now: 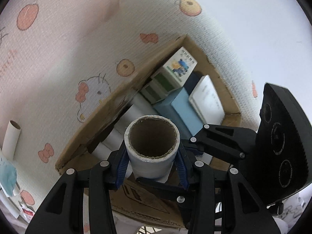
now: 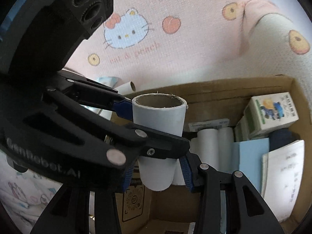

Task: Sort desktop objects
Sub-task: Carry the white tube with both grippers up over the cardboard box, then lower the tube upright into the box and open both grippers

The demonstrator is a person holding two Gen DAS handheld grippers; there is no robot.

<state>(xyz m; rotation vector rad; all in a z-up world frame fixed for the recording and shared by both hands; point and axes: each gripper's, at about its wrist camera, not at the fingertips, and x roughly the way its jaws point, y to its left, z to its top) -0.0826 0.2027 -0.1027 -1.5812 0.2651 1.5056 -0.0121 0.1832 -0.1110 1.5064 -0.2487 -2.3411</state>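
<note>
Both tongs, left [image 1: 152,167] and right [image 2: 158,173], pinch one paper tube [image 1: 153,148] above the cardboard box [image 1: 232,105]; several tubes and boxes are packed; another tube [image 1: 11,138] lies outside, far left.

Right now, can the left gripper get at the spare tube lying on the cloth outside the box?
Probably not yet. The left gripper is shut on a cardboard tube, so it has no free jaws. The spare tube itself lies uncovered on the cloth, clear of the box.
</note>
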